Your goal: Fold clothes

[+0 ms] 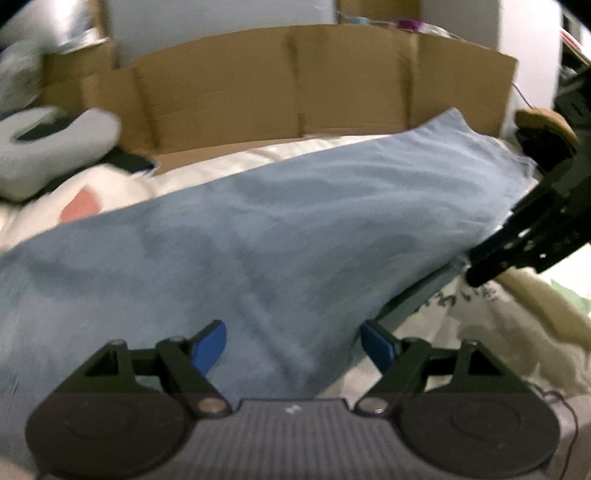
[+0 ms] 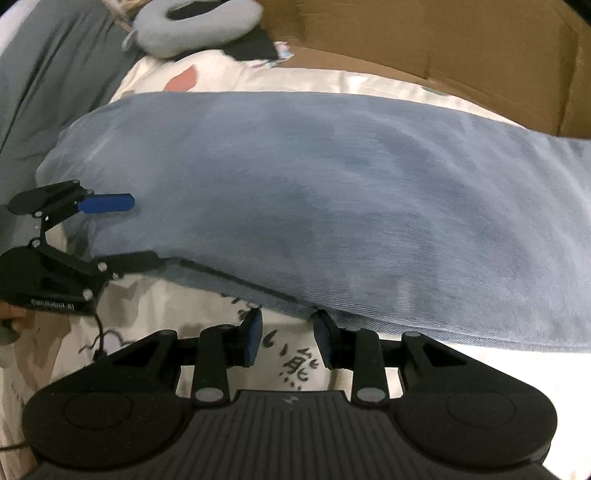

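Your left gripper (image 1: 293, 341) points forward along the long blue denim-like garment (image 1: 266, 236), which lies stretched across the cream printed bedsheet (image 1: 491, 332). Its 2 blue-padded fingers (image 1: 210, 347) stand spread wide, with the near edge of the garment running between them. The pads do not press the cloth, so the left gripper reads as released.

In the right wrist view, the same left gripper (image 2: 125, 229) enters from the left side, turned on its side, so that 1 blue pad (image 2: 107, 203) sits above the garment's corner and the other finger lies under the edge. A hand (image 2: 11, 317) shows at the frame edge behind its black body.

Your right gripper (image 2: 286, 336) sits low over the bedsheet, aimed at the garment's (image 2: 314, 192) near hem. Its 2 fingers (image 2: 253, 338) are partly parted, with a gap between the pads. The tips meet the hem, but no cloth sits between the pads, so the right gripper also reads as released.

The garment lies flat in a long band, diagonal in the left wrist view. A brown cardboard panel (image 1: 295, 81) stands behind it. A grey U-shaped neck pillow (image 2: 195, 26) rests at the far left of the bed, well apart from the garment.

Motion blur softens both views.
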Motion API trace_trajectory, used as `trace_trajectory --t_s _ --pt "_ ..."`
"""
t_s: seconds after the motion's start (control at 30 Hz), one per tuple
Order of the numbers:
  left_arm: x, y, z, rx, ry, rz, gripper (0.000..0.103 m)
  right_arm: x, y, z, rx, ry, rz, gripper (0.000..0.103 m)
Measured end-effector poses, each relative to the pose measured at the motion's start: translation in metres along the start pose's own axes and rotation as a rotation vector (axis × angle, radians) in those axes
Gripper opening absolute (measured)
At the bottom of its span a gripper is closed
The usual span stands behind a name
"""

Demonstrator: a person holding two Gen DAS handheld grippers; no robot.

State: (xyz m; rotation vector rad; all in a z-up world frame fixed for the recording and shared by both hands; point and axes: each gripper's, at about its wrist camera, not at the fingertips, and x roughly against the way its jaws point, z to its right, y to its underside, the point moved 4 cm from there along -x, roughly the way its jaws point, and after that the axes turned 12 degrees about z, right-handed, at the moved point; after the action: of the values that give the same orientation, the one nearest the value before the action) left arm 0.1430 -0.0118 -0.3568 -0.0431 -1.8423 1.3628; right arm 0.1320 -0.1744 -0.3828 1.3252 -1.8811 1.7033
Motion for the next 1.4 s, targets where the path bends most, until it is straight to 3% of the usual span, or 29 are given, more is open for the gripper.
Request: trace_trajectory --t_s 0.2,0.33,0.67,0.83,0.93,1.07,1.2,1.4 --pt "0.041 0.017 -0.021 0.074 -0.095 0.039 0.082 0.004 -0.006 -0.011 0.047 -0.04 -0.024 0.038" --pt "0.058 0.025 -0.031 0.063 -0.159 0.042 0.081 0.003 -0.012 -0.021 0.088 -0.072 -0.03 0.038" --pt "0.063 0.062 -0.065 0.189 -0.283 -0.005 0.08 0.004 -0.022 -0.039 0.141 -0.105 -0.033 0.038" --pt "0.055 0.081 -0.072 0.233 -0.307 -0.029 0.073 0.0 -0.019 -0.048 0.145 -0.131 -0.036 0.038" --pt "0.051 0.086 -0.076 0.248 -0.323 -0.002 0.073 -0.004 -0.012 -0.057 0.144 -0.163 -0.052 0.038" --pt "0.049 0.079 -0.082 0.283 -0.341 0.033 0.056 -0.008 -0.002 -0.064 0.136 -0.191 -0.062 0.038" --pt "0.06 0.068 -0.089 0.337 -0.343 0.102 0.055 -0.011 -0.004 -0.068 0.141 -0.208 -0.052 0.038" --pt "0.064 0.052 -0.099 0.401 -0.335 0.142 0.057 -0.024 -0.007 -0.081 0.146 -0.25 -0.032 0.038"
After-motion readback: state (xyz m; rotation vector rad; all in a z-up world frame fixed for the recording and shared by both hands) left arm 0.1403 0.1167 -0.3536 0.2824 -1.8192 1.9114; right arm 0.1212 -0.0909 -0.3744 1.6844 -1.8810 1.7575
